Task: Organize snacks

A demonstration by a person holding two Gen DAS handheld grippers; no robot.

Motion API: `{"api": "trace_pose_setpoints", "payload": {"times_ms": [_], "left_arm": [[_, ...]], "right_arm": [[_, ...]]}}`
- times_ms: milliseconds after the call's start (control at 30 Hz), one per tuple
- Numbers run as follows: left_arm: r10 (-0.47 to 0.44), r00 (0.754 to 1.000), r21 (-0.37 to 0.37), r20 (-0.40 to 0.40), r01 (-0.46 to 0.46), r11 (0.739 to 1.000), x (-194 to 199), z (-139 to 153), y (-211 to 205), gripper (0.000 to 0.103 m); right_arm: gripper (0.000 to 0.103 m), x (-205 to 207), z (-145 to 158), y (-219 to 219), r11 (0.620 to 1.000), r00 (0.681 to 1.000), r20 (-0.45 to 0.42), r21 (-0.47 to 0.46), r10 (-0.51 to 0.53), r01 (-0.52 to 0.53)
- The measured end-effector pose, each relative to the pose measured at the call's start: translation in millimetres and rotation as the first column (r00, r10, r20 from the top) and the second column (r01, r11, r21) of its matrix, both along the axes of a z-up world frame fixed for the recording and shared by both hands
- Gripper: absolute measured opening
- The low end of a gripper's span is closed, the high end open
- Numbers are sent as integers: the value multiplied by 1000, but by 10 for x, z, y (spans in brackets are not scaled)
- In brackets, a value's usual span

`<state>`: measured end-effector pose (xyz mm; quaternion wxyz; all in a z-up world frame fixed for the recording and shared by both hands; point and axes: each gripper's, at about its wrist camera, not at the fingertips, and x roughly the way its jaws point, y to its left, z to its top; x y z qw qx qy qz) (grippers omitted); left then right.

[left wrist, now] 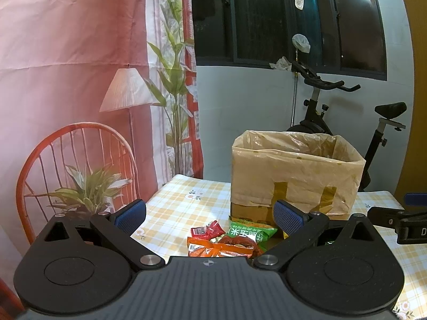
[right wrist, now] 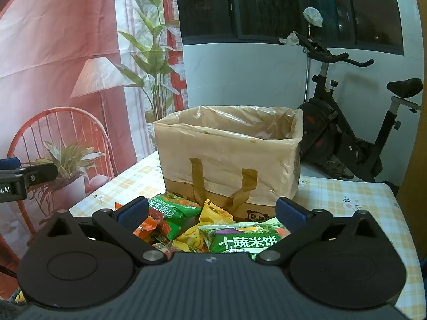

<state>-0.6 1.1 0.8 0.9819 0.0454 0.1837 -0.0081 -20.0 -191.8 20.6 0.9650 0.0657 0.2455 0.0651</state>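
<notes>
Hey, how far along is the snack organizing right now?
Nothing looks done yet. The lined box stands open on the table, and the part of its inside that shows holds no snacks. Nothing is in hand: the left gripper and right gripper are both open and hold nothing. Left to do: the whole pile in front of the box, including the green packet, yellow packet and red packet.

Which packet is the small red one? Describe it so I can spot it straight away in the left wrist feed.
Start at the plastic-lined cardboard box standing on the checked tablecloth. The snack pile lies against its near side. The small red packet sits at the pile's left edge, beside the green packet and above the orange packet; it is the smallest, glossy red with a pale label.
</notes>
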Motion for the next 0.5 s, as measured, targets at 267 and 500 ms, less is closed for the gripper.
{"api": "trace_pose_setpoints", "payload": {"times_ms": [267, 500], "left_arm": [[0, 1000, -1, 1, 0, 1000, 13, 4, -1, 102], [-1, 1000, -1, 0, 1, 1000, 10, 2, 0, 102]], "right_arm": [[103, 8, -28, 4, 1000, 1000, 2, -3, -1, 1], [103, 8, -29, 4, 1000, 1000, 1, -3, -3, 3]]}}
